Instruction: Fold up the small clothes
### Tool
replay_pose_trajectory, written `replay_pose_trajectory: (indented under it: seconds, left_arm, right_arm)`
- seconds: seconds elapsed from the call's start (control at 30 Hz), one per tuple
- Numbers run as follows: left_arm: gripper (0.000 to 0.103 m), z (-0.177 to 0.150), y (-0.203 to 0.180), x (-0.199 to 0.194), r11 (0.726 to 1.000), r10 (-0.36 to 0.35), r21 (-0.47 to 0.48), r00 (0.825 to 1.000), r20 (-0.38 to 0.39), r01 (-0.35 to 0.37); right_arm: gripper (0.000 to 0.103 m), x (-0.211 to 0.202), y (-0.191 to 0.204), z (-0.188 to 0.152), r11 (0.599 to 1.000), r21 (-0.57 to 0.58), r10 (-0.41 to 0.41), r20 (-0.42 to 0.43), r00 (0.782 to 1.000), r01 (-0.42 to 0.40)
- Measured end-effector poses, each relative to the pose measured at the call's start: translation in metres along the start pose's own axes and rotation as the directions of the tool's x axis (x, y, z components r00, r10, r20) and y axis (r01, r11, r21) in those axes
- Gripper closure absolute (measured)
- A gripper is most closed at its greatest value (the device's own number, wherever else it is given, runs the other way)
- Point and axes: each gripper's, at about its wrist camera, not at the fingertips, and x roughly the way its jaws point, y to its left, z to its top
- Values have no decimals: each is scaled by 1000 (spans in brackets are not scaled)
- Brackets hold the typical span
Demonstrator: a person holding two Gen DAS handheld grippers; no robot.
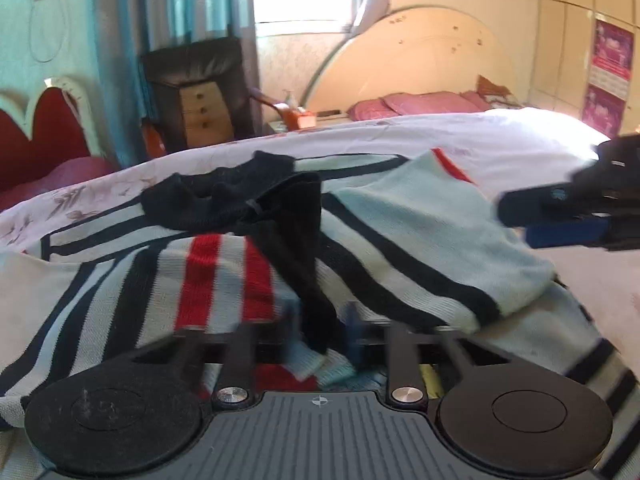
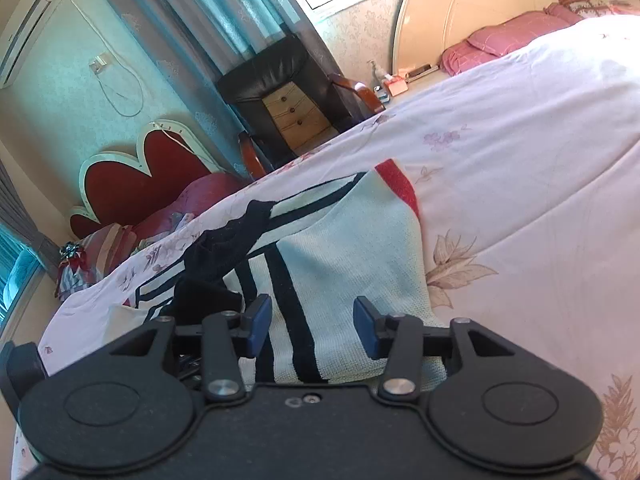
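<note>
A striped sweater (image 1: 420, 240) in pale mint, black and red lies spread on the bed (image 2: 540, 160), with a black garment (image 1: 240, 204) draped over its middle. The left claw (image 1: 324, 328) is clamped on a black strip of cloth at the near hem (its fingers are blurred). The right claw (image 2: 314, 326) hovers over the sweater's folded part with fingers apart. Only the right view shows the wall air conditioner (image 2: 28, 28); both show the dark armchair (image 1: 200, 92).

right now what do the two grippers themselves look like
Left gripper: black linkage arms, silver pivot screws, two round black discs, ribbed grey plate with a small crosshair mark, blurred blue pads. Right gripper: same black linkages and discs, silver screws, clear blue pads, speckled black plate. No cables or sleeves visible.
</note>
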Motion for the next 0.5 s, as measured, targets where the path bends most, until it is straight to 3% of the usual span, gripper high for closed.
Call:
replay_pose_trajectory:
  seconds: [0.03,0.17,0.27,0.4,0.5]
  left_arm:
    - [40,-2,1,-11,1000,4,-3,1000,29,-4]
    - [40,-31,38,-69,996,66,-71,996,64,-61]
    - [40,-65,87,-100,970,215,-128,976,46,-207]
    - [40,-93,149,-111,922,336,-197,942,-19,-333]
    - [40,-96,172,-101,923,332,-201,943,-14,-328]
  right_arm:
    - [58,1,1,-1,1000,0,10,-7,1000,-10]
    - [53,14,16,-2,998,-27,60,-42,997,-61]
    - [46,26,33,-5,993,-57,101,-77,992,-106]
    - [46,43,43,-10,996,-86,-9,-99,995,0]
    - [48,53,34,-15,999,-36,-36,-119,992,32]
